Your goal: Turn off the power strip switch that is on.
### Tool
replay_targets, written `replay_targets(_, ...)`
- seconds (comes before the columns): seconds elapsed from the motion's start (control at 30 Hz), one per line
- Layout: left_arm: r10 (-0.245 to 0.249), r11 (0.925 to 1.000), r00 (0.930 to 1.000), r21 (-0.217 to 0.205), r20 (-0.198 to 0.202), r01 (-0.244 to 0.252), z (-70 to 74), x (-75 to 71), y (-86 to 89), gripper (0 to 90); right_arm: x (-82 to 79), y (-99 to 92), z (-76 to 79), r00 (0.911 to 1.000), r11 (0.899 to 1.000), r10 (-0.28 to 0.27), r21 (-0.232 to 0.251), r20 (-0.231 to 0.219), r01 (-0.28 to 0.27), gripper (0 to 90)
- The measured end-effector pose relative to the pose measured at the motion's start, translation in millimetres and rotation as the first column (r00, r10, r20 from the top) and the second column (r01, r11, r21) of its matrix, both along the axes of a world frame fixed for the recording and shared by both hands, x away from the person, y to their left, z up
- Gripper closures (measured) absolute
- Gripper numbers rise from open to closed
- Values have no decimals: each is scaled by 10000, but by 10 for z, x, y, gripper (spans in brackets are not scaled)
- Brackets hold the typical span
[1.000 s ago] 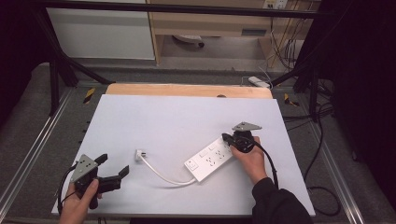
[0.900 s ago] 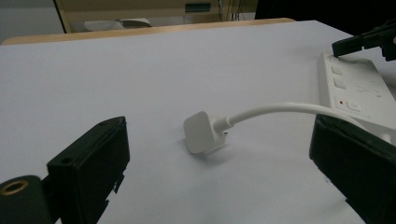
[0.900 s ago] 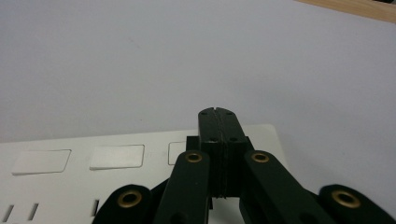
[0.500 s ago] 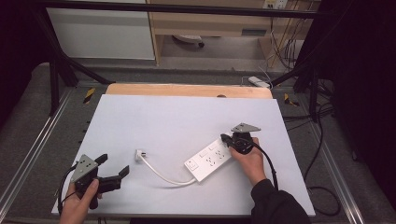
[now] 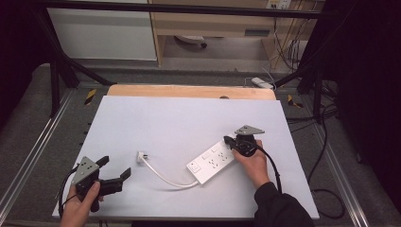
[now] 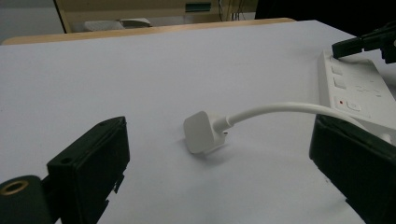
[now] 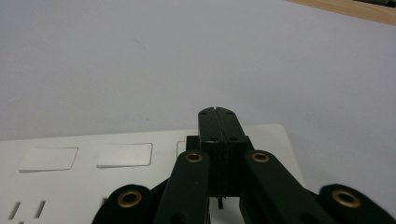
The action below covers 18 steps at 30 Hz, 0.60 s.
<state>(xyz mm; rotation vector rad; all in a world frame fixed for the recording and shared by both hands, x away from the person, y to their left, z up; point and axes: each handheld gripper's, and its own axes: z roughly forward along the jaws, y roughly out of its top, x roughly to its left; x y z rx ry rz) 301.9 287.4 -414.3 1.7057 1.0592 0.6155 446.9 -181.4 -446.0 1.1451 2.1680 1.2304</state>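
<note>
The power strip (image 5: 212, 161), white with several sockets and a switch, is seen lying flat on the pale grey table (image 5: 179, 118), a little toward 4 o'clock of the table's centre in the high view, its long axis running from 8 o'clock to 2 o'clock. From its 8 o'clock end a white cable (image 5: 163, 176) is trailed in a curve toward 10 o'clock, ending in a white plug (image 5: 140, 156) laid on the table.

The right gripper (image 5: 230, 141) is held at the strip's 2 o'clock end, its 2 jaws pressed fully together with nothing between them; in the right gripper view the closed tips are seen above the strip's top face, though contact cannot be judged. The right hand (image 5: 254, 164) is placed just beside the strip at 4 o'clock.

The left gripper (image 5: 115, 169) is held near the table's 7 o'clock corner, well apart from the strip, its jaws spread wide and empty. In the left gripper view the plug is framed between the 2 jaws, farther off.
</note>
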Motion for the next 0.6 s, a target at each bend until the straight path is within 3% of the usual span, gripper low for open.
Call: replay_targets(0.6,-3,10000,10000,-1,-8,3,0,-1,1,52,-5,0,-2,10000,10000,29,-34,31,-29,900)
